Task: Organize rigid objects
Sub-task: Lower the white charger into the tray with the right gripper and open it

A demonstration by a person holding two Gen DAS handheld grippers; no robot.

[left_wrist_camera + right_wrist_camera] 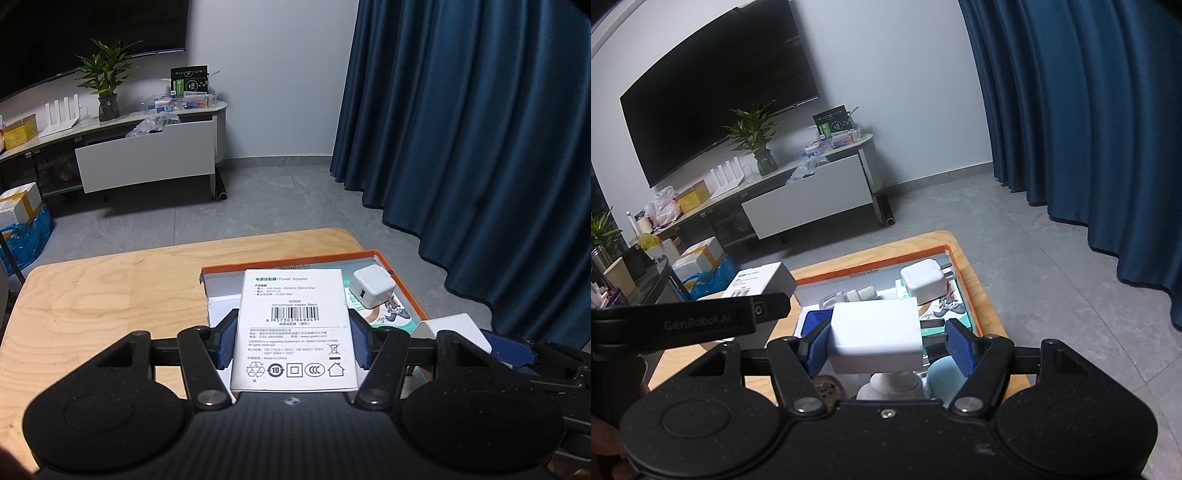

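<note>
The power adapter box (294,328) is clamped lengthwise by the left gripper (294,341) directly above the orange tray (404,286), while a white block (875,338) is gripped by the right gripper (886,345) alongside.

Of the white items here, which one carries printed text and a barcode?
The power adapter box clamped in the left gripper. The white block between the right gripper's fingers and the charger in the tray look plain.
</note>
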